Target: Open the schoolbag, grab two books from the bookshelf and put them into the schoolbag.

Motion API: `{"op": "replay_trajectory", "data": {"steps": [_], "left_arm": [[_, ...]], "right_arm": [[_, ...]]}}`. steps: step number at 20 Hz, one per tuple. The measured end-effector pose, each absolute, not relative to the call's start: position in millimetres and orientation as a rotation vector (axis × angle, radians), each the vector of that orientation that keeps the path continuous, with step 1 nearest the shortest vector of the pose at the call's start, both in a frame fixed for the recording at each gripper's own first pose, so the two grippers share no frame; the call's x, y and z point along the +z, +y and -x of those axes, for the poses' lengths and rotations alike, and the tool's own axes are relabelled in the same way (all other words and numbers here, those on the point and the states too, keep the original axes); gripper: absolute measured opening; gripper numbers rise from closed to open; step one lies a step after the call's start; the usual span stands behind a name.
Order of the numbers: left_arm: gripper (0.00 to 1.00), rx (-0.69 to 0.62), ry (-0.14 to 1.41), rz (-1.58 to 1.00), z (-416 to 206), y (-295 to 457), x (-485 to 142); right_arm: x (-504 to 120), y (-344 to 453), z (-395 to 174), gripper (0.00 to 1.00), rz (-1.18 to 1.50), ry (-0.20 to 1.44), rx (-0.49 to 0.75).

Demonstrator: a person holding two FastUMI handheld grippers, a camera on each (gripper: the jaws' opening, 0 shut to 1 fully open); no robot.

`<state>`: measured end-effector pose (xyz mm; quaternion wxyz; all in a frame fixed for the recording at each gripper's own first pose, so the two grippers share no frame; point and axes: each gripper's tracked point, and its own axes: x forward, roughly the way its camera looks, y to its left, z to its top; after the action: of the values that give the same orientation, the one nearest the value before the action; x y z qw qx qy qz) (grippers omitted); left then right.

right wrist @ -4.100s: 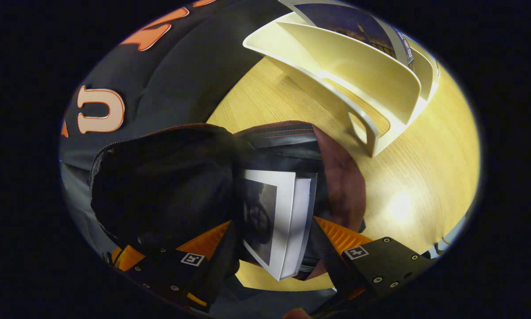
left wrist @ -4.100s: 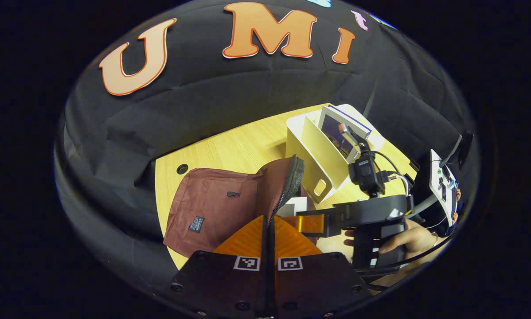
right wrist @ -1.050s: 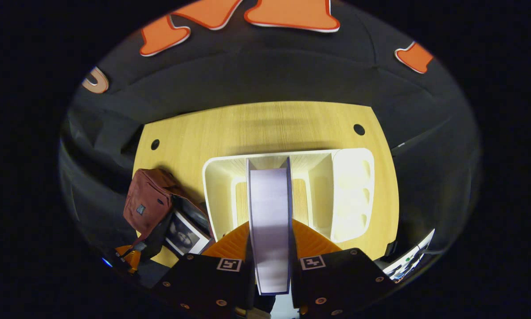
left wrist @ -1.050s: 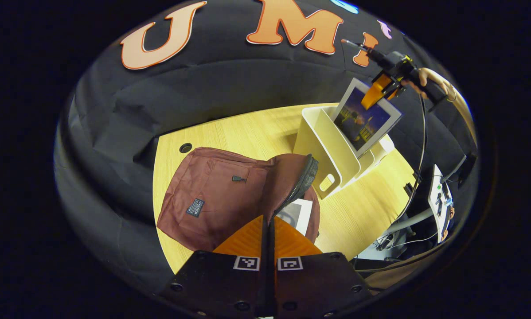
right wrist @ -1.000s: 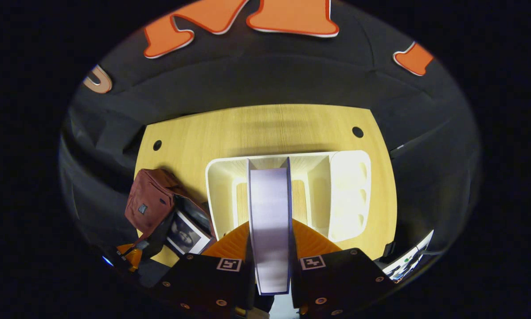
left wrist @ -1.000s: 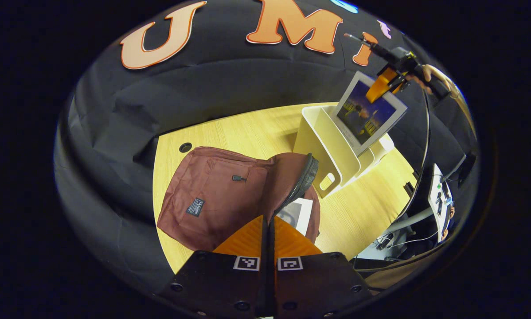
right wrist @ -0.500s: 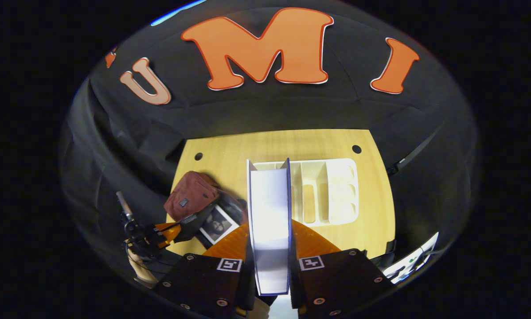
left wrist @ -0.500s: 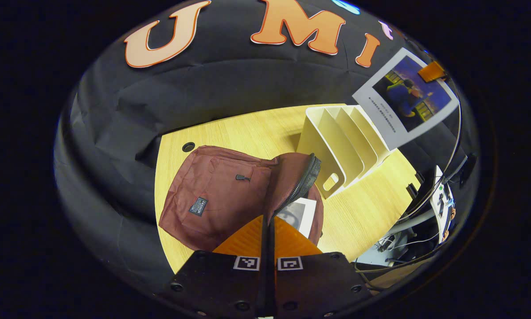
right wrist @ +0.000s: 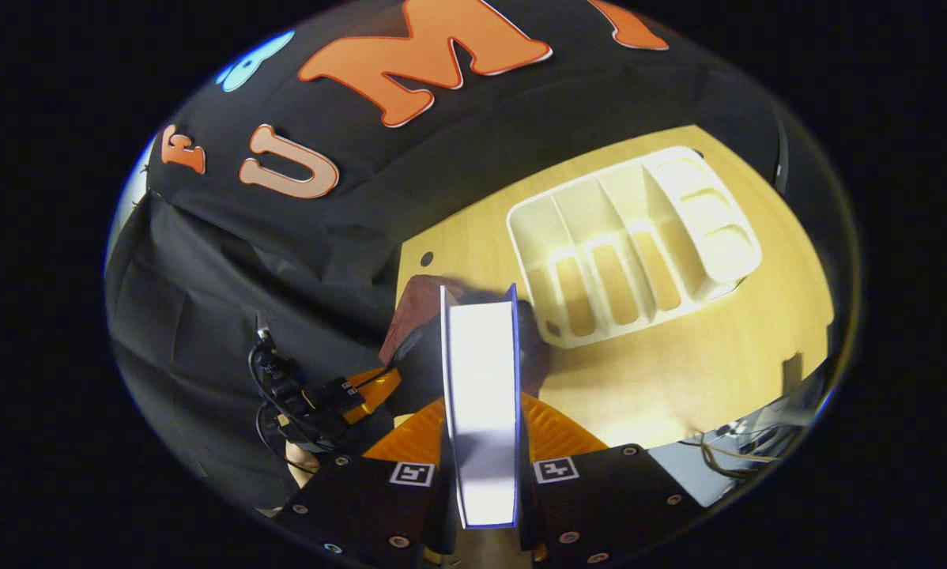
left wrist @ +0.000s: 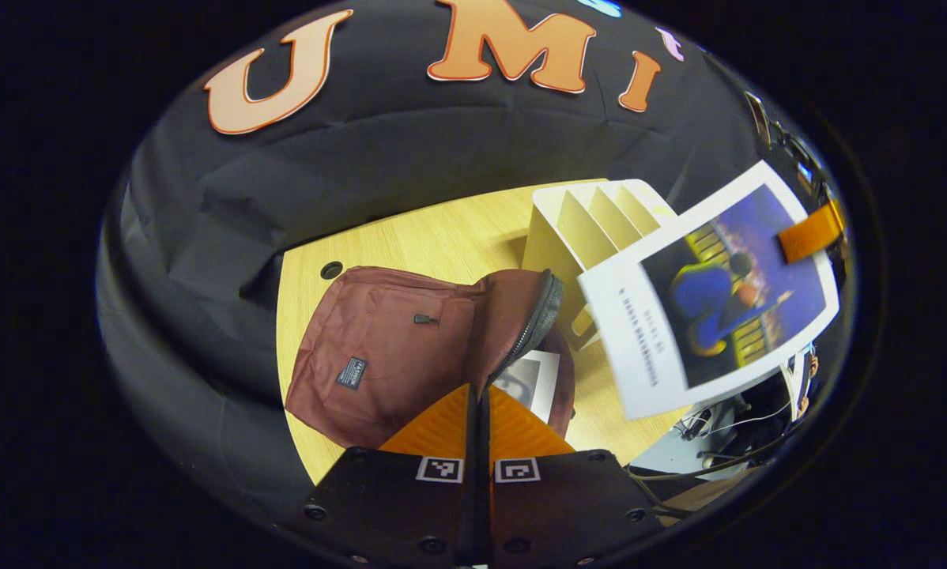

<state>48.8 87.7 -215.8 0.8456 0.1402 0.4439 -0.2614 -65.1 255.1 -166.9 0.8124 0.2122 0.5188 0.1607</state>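
Note:
The maroon schoolbag [left wrist: 379, 356] lies on the wooden table [left wrist: 410, 237]. Its zipped flap is raised, and my left gripper [left wrist: 477, 391] is shut on the flap's edge. A book with a grey portrait cover [left wrist: 533, 379] rests inside the open bag. A second book with a blue cover [left wrist: 714, 288] hangs in the air just right of the bag, in front of the white bookshelf [left wrist: 576, 229]. My right gripper [right wrist: 481, 419] is shut on this book [right wrist: 481, 379], seen edge-on above the schoolbag [right wrist: 418, 304]. The left gripper [right wrist: 363, 387] shows beside the bag.
The white bookshelf [right wrist: 639, 245] stands on the table [right wrist: 679, 379] with its slots bare. A cable hole [left wrist: 332, 270] lies near the table's far left corner. Cables and equipment [left wrist: 726, 419] sit beyond the table's right edge. A hand [right wrist: 296, 454] holds the left gripper.
The right gripper lifted the blue book out of the bookshelf and carried it over toward the bag. The left gripper has kept the flap raised throughout.

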Motion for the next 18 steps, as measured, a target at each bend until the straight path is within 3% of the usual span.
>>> {"op": "replay_trajectory", "data": {"steps": [5,10,18], "left_arm": [[0.01,-0.559,0.936,-0.316,-48.2,83.6,-210.1],[0.00,-0.563,0.933,-0.337,-47.0,80.6,-203.5],[0.01,-0.574,0.920,-0.375,-44.2,67.4,-195.5]], "right_arm": [[-242.0,285.3,67.3,0.31,-0.710,1.115,0.343],[-306.7,297.7,52.1,0.31,-0.850,1.099,0.265],[-332.3,369.4,21.5,0.31,-0.893,1.024,0.293]]}}
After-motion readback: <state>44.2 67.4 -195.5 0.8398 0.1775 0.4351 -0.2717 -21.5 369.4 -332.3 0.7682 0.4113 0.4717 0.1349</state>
